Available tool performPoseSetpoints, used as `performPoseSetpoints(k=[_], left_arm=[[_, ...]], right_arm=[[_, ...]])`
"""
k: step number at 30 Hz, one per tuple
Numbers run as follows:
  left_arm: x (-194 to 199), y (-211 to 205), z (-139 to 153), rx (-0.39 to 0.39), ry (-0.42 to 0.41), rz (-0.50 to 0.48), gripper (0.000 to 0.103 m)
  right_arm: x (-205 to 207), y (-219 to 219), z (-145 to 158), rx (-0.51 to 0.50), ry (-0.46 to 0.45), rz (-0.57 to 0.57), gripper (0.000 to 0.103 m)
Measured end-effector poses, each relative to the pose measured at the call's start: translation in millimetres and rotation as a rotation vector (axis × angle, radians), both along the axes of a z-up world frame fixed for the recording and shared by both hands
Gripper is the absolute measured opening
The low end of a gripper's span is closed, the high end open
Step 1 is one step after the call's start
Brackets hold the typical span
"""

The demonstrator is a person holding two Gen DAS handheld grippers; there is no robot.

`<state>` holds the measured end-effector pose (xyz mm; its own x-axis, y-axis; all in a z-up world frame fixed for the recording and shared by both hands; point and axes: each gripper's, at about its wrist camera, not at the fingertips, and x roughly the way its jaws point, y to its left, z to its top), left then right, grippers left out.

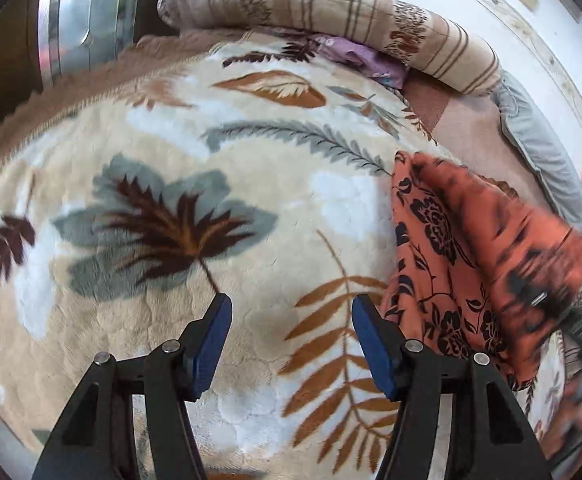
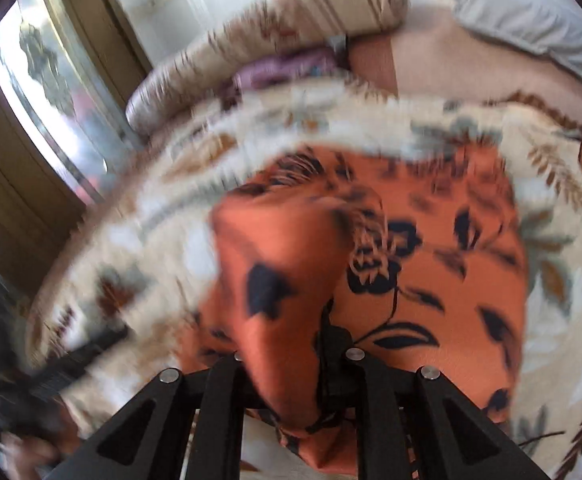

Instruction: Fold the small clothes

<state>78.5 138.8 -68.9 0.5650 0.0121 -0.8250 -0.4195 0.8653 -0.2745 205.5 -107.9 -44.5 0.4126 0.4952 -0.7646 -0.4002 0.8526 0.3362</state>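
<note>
Material: thin woven cloth, judged light, limp and a little slick; drapes and bunches freely.
Item: orange garment (image 2: 431, 280) with black flower print.
Place: on the bed's leaf-patterned blanket (image 1: 171, 152), right side, one part lifted.
Hold: best taken at a hem or corner, judged.
Right gripper (image 2: 291, 360): jaws pressed together, pinching a fold of the garment.
Left gripper (image 1: 291, 344): jaws spread, nothing between them, just left of the garment.

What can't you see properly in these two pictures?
- Right gripper fingertips: right wrist view, covered by the orange flowered cloth they pinch.
- Purple thing: both views, tucked under the striped quilt roll, so unclear what it is.
- Leafy blanket: right view, smeared by blur.
</note>
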Motion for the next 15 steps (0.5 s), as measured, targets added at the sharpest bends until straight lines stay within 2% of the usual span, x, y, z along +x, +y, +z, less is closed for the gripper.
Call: performPoseSetpoints(k=[3,5,6,7,8,9,10,11,15], left_arm=[[-1,-4,-4,-0.024,-0.020,-0.025,0.063],[-2,-4,-6,-0.013,-0.027,-0.035,0.063],[-2,-4,-8,-0.016,-0.029,-0.037,0.063],[-3,-2,-10,-0.025,-0.029,-0.036,0.063],[-4,0,-10,-0.032,-0.028,-0.034,0.063],[-4,2,-10,-0.036,-0.032,-0.032,0.063],[-5,4,-10,-0.036,-0.037,-0.027,0.063],[-4,6,-10,-0.038,-0.037,-0.022,0.063],[-4,4,3,-0.073,-0.074,-0.040,0.063]], right_arm=[[-6,16,16,-0.031,-0.045,-0.014,0.016],[-11,43,-8,-0.129,-0.018,0.038,0.020],[-16,57,-29,-0.199,0.001,0.079,0.028],[-22,69,-47,-0.276,-0.002,0.120,0.031],[-35,76,-52,-0.326,-0.090,0.139,0.033],[-48,80,-48,-0.341,-0.171,0.148,0.052],[-55,82,-45,-0.325,-0.179,0.171,0.066],[-57,82,-44,-0.295,-0.147,0.196,0.077],[-65,65,-30,-0.188,-0.112,0.205,0.077]])
